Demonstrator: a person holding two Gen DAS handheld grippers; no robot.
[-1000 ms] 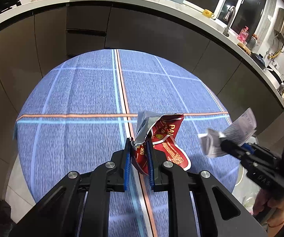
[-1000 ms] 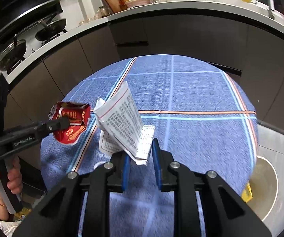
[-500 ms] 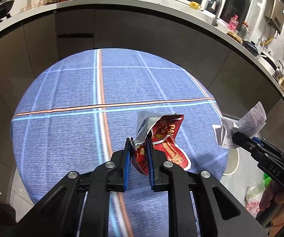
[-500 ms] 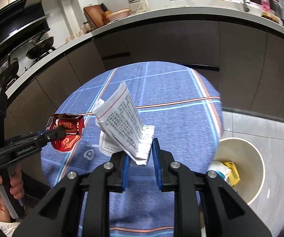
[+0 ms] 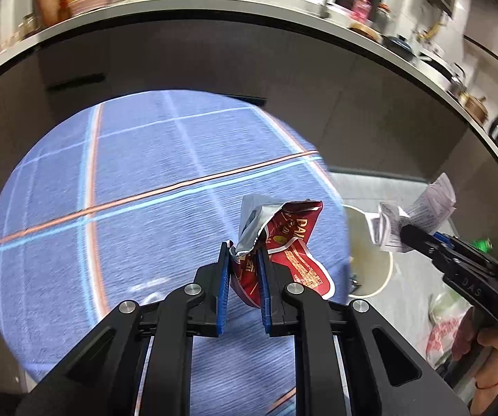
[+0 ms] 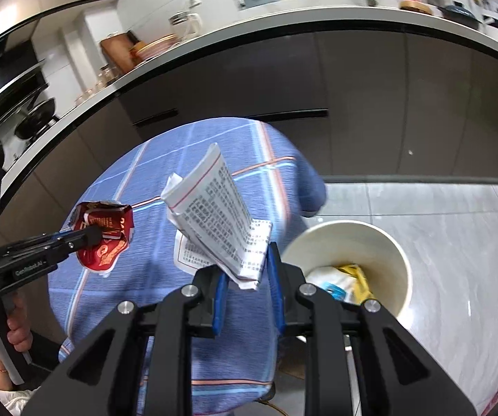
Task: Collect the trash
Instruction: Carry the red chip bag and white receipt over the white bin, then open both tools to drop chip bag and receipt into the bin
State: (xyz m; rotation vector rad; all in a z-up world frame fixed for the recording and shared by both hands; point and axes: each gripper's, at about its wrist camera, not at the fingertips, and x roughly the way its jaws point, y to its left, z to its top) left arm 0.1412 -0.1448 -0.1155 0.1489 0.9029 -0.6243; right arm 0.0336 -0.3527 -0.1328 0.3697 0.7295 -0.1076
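Observation:
My left gripper [image 5: 243,260] is shut on a crumpled red snack wrapper [image 5: 285,242] with a silver inside, held above the right part of the blue checked tablecloth [image 5: 127,208]. My right gripper [image 6: 244,270] is shut on a folded printed paper leaflet [image 6: 214,215], held near the table's right edge beside the white trash bin [image 6: 394,260] on the floor. The bin holds white and yellow trash [image 6: 342,280]. In the left wrist view the right gripper [image 5: 408,235] holds the leaflet [image 5: 418,208] over the bin [image 5: 373,260]. The left gripper [image 6: 93,234] and wrapper [image 6: 105,239] show in the right wrist view.
A dark curved kitchen counter [image 6: 318,52] with dishes and jars runs behind the round table. Grey tiled floor [image 6: 439,208] lies to the right. Plastic bags [image 5: 446,329] lie on the floor beyond the bin.
Both grippers have moved right with their trash, from over the table toward its right edge. The bin has come into fuller view in both views.

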